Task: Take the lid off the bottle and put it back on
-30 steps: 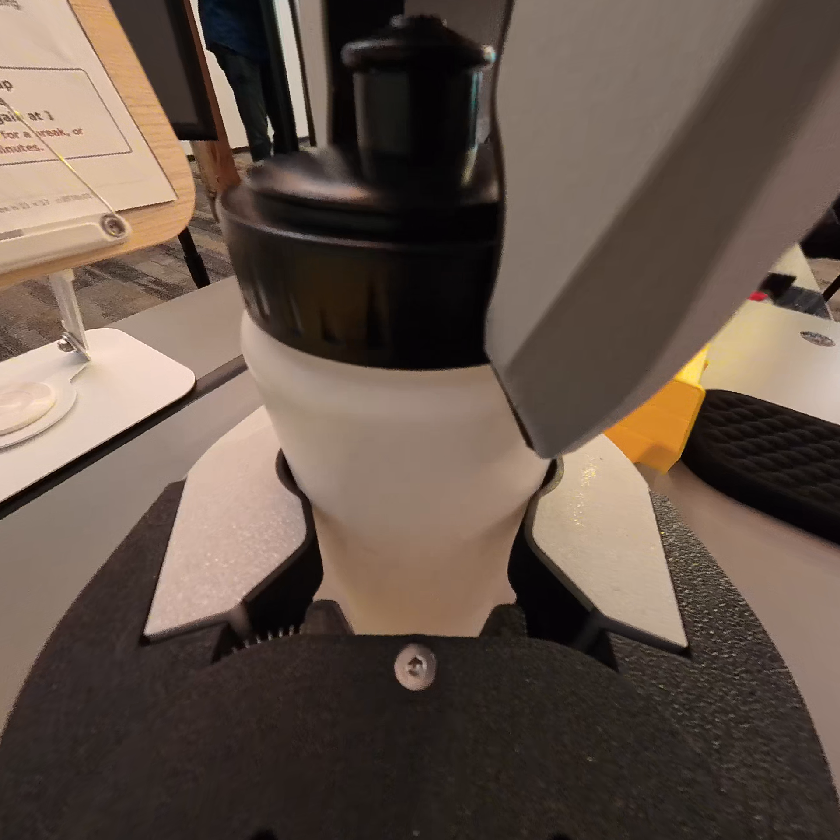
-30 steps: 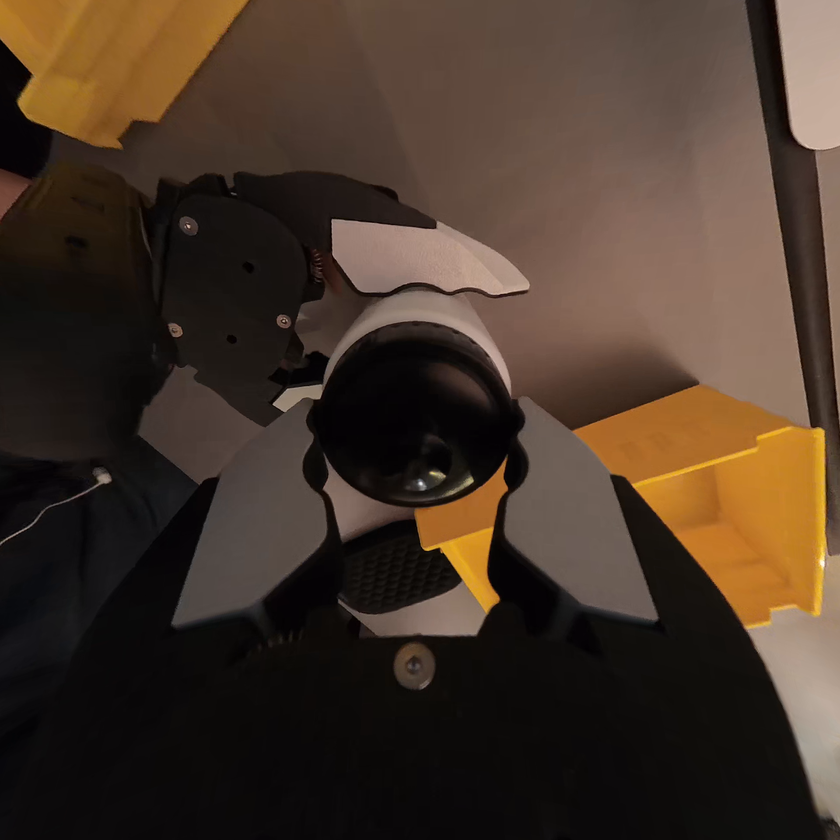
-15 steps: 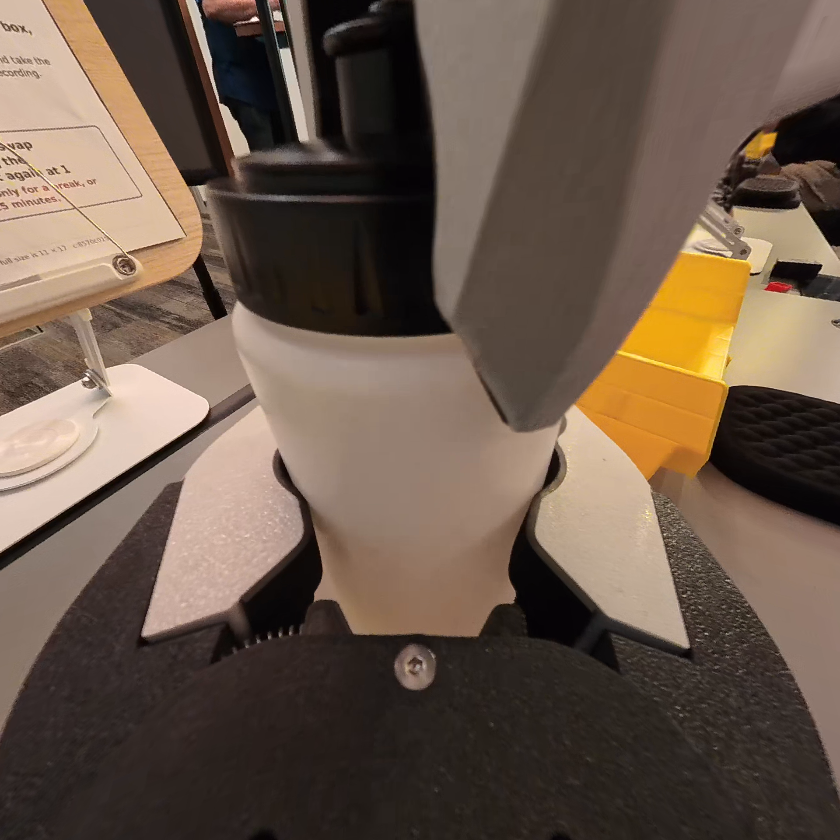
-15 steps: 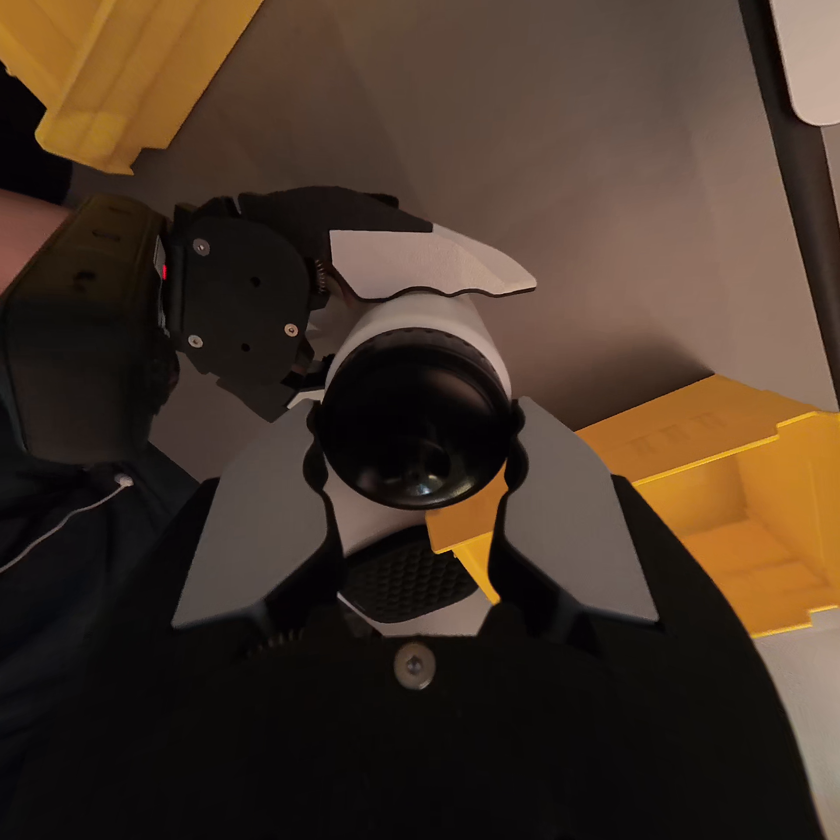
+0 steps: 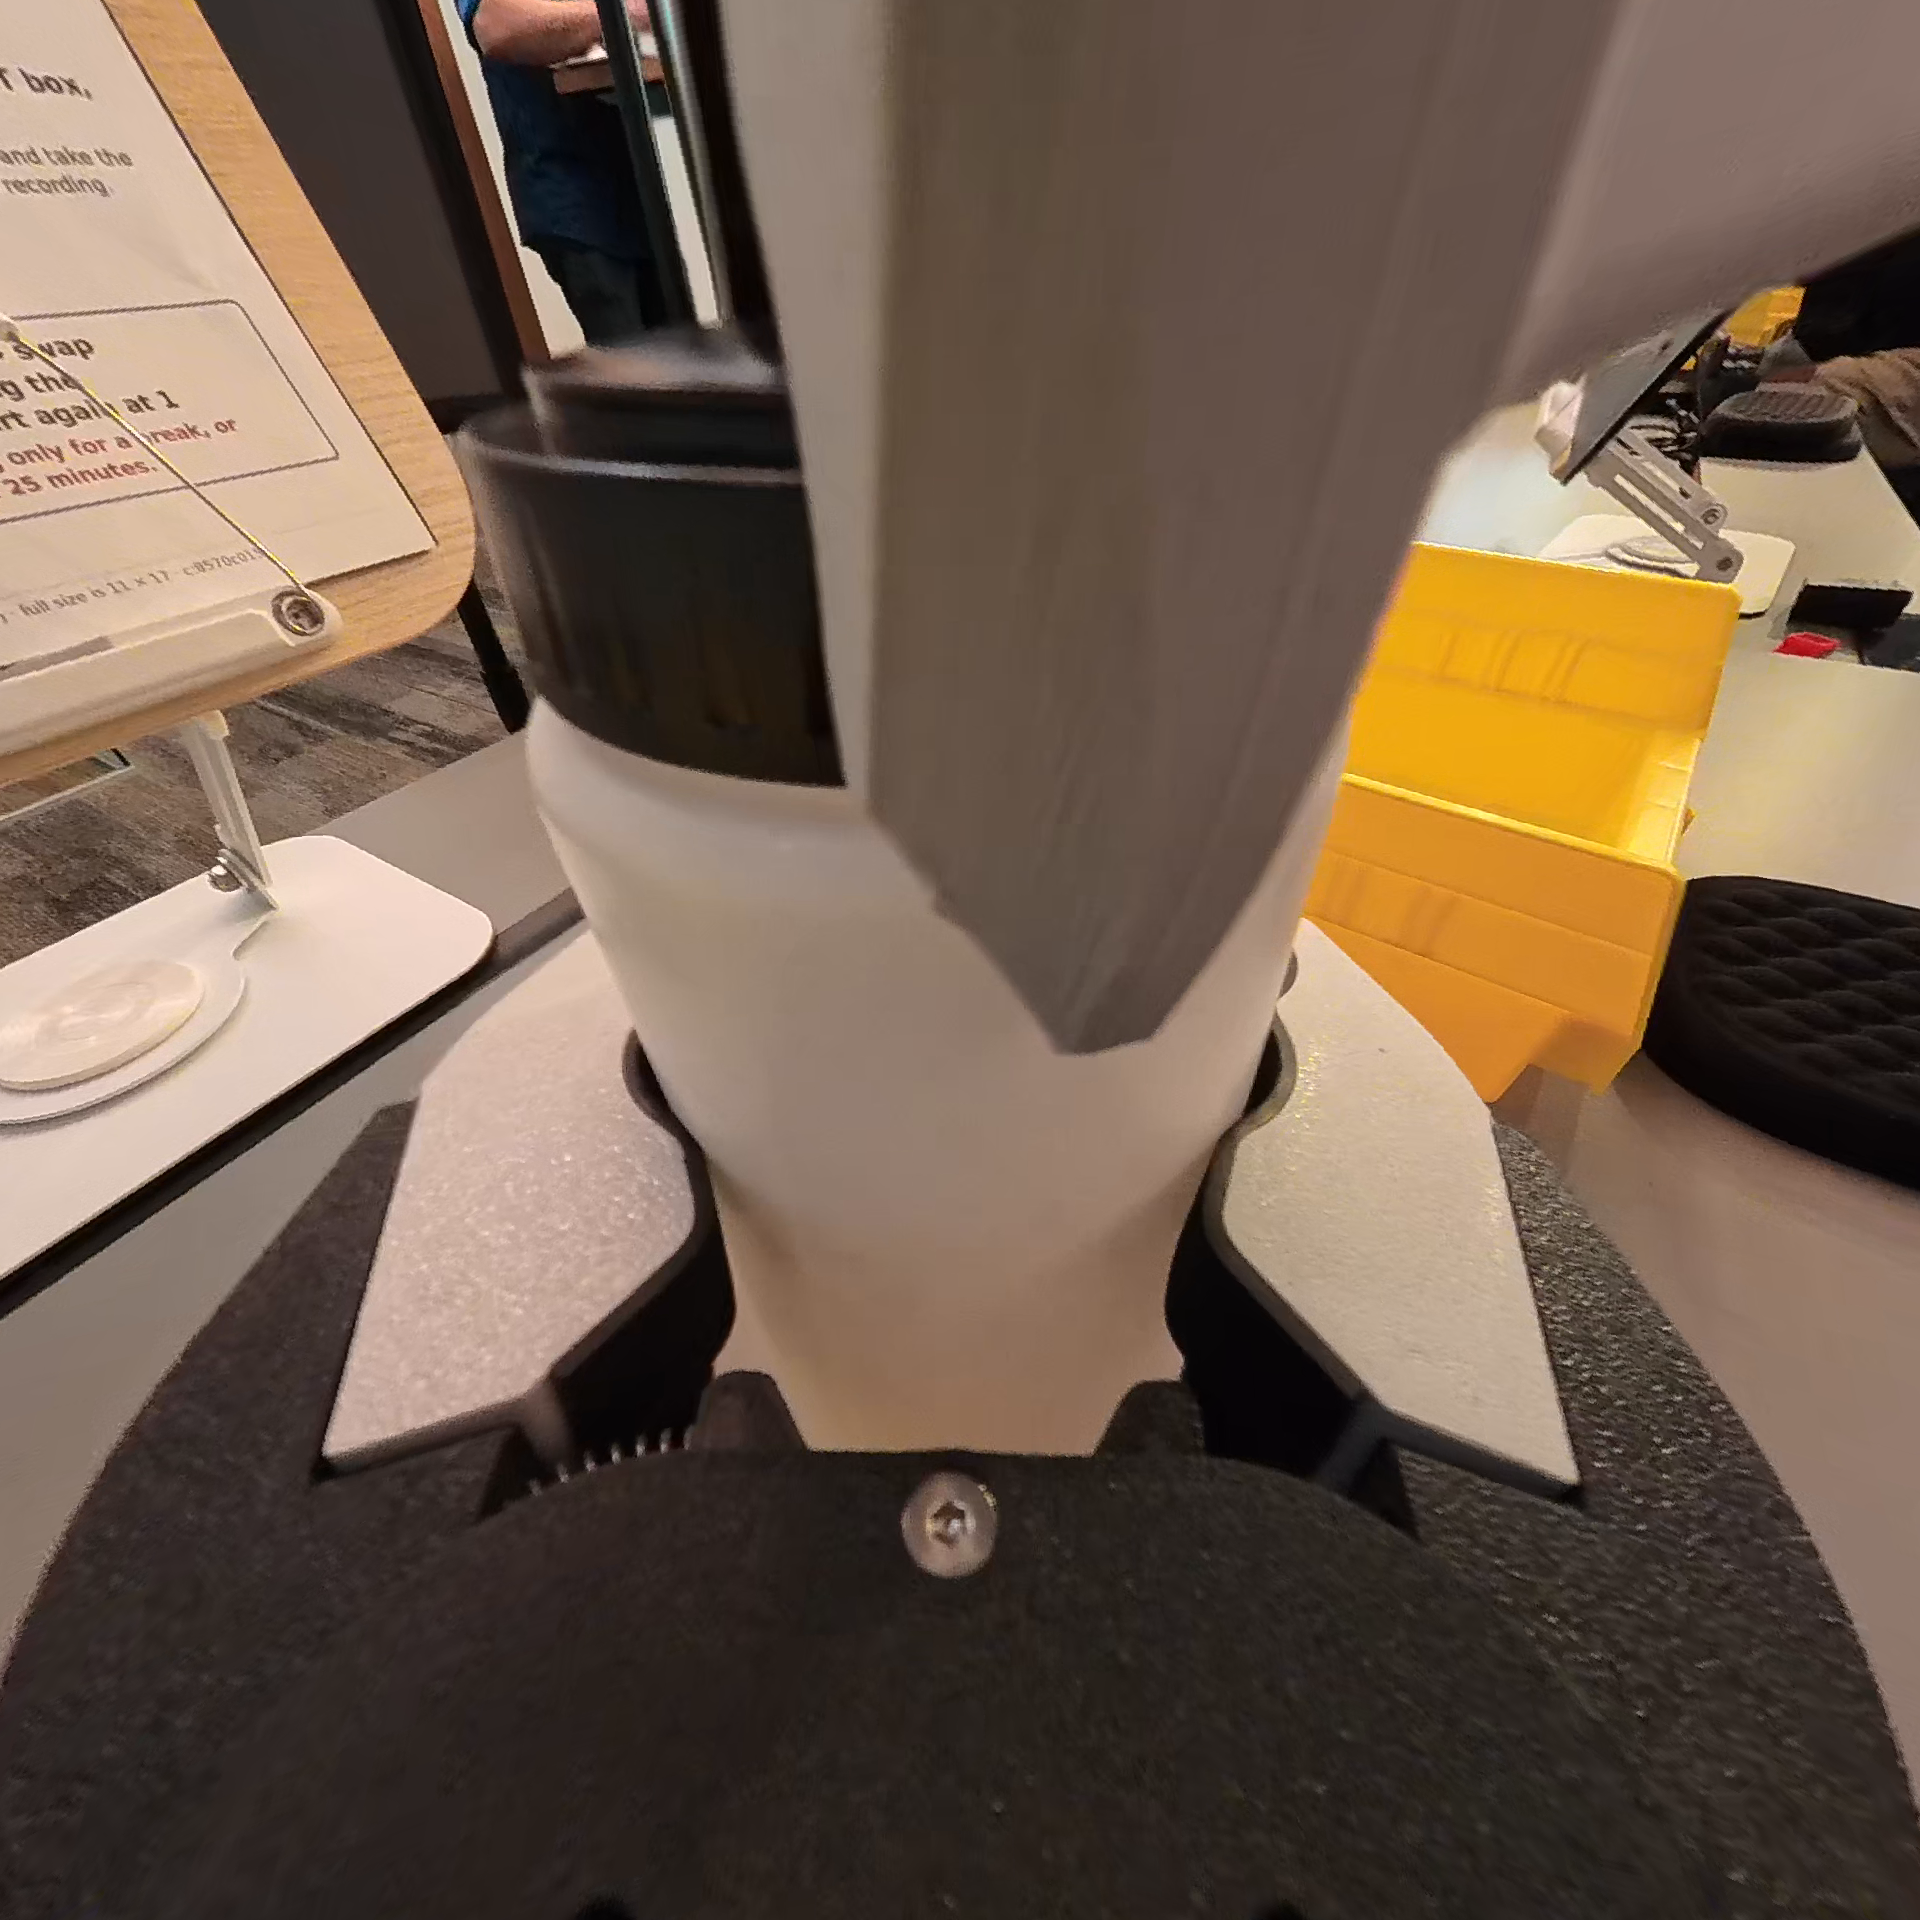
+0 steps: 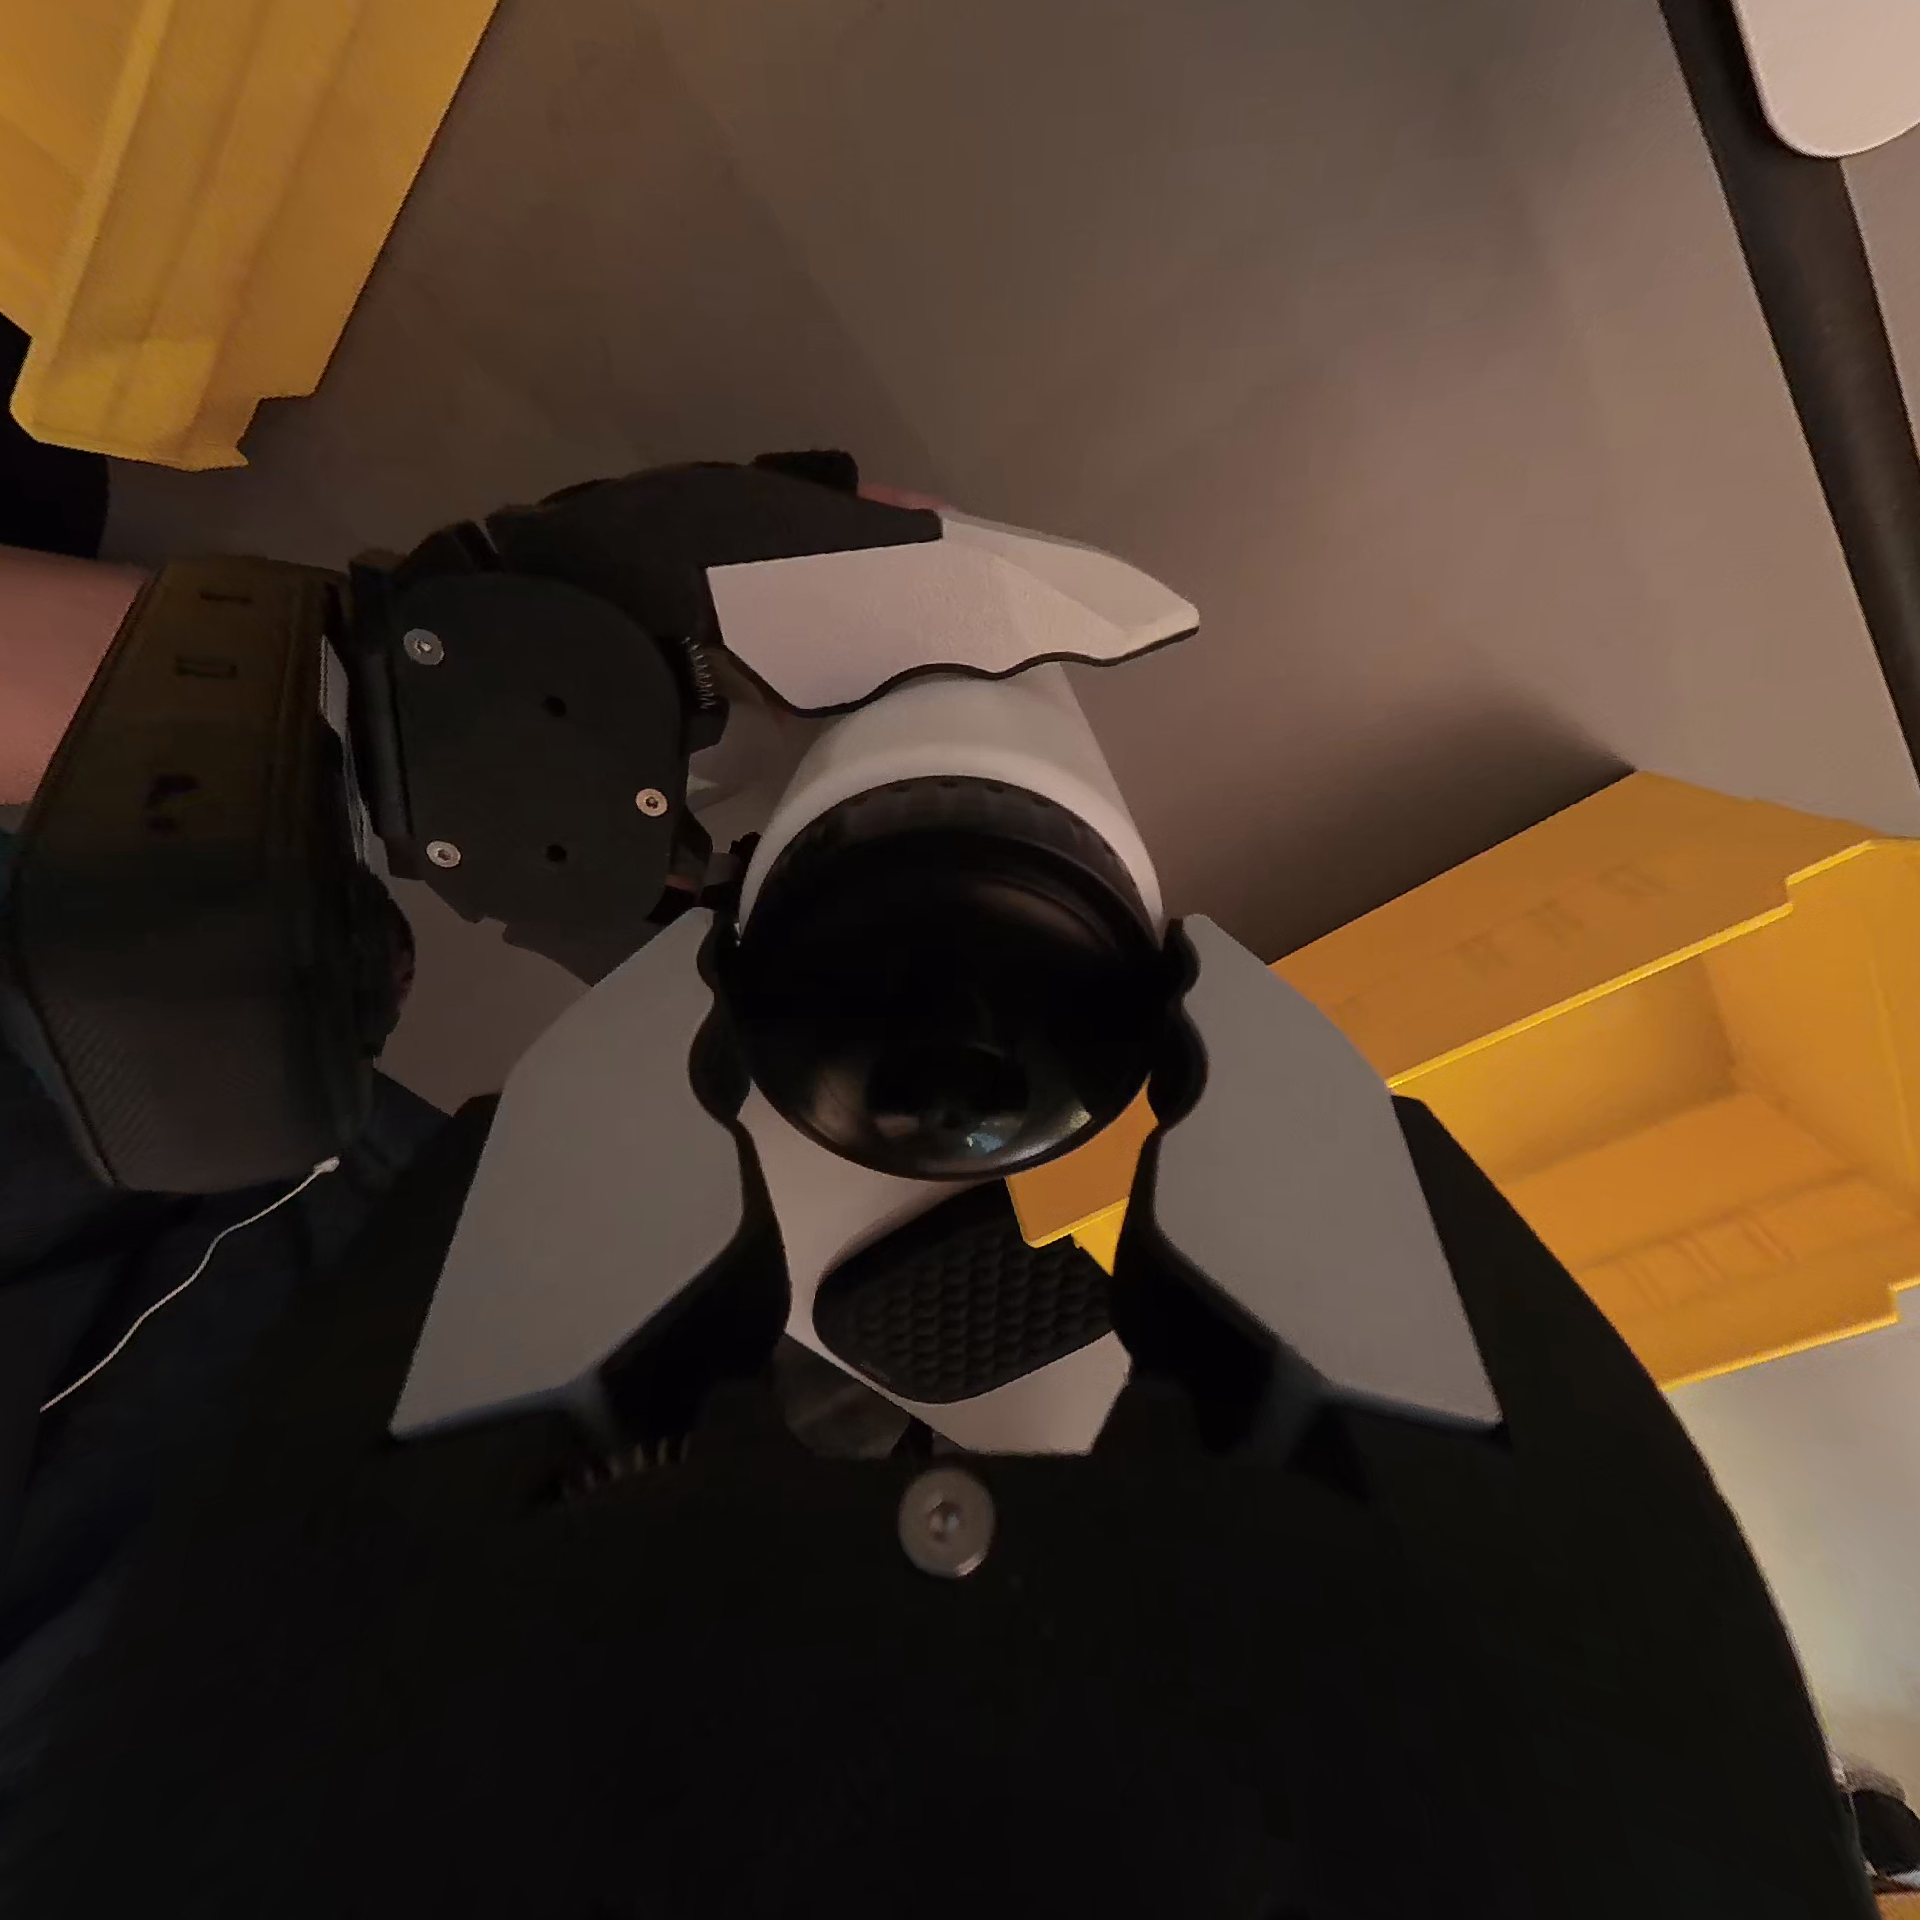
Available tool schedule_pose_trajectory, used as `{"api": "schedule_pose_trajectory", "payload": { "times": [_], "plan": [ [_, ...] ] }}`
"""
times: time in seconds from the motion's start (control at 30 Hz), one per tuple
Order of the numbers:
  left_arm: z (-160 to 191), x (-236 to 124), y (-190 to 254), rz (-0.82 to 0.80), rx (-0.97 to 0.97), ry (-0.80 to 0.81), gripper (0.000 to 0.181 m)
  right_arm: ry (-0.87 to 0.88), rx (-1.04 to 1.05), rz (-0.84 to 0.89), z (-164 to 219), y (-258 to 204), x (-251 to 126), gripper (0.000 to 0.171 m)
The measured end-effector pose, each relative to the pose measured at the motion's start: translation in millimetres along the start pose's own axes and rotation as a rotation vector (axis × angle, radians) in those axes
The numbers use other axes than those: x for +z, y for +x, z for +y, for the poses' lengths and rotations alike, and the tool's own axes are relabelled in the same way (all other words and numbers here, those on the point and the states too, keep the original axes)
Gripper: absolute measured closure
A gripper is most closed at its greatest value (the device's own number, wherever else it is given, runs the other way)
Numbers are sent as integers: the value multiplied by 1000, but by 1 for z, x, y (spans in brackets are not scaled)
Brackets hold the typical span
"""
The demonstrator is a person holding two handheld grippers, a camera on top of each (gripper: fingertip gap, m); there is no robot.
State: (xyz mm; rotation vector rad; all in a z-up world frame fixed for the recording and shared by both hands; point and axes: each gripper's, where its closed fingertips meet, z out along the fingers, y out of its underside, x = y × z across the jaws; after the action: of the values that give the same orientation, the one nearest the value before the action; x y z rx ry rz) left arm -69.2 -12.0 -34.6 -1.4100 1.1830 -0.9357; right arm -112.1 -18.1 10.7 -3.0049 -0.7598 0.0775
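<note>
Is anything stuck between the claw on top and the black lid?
No. The right gripper already has its jaws closed straight around the black lid, with nothing visible between. The left gripper holds the white bottle below it.

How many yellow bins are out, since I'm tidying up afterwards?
2. One yellow bin lies right of the bottle; another yellow bin is top left in the right wrist view. More may be hidden.

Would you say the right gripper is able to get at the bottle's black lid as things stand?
Probably yes: the right gripper already has a finger on each side of the lid, nothing between, while the left gripper clamps the white bottle lower down.
</note>
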Motion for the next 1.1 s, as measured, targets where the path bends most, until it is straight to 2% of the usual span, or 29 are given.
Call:
{"api": "schedule_pose_trajectory", "payload": {
  "times": [0.7,0.83,1.03,1.1],
  "plan": [
    [-1,3,5,79,12,-12,78,-53,-273,-25,7,4,-1,93],
    [-1,3,6,116,-8,7,78,-42,-423,-21,4,3,0,92],
    [-1,2,17,186,-19,29,79,63,-826,-60,5,-5,1,93],
    [-1,2,18,186,-15,27,78,91,-891,-74,7,-6,0,92]
  ]
}}
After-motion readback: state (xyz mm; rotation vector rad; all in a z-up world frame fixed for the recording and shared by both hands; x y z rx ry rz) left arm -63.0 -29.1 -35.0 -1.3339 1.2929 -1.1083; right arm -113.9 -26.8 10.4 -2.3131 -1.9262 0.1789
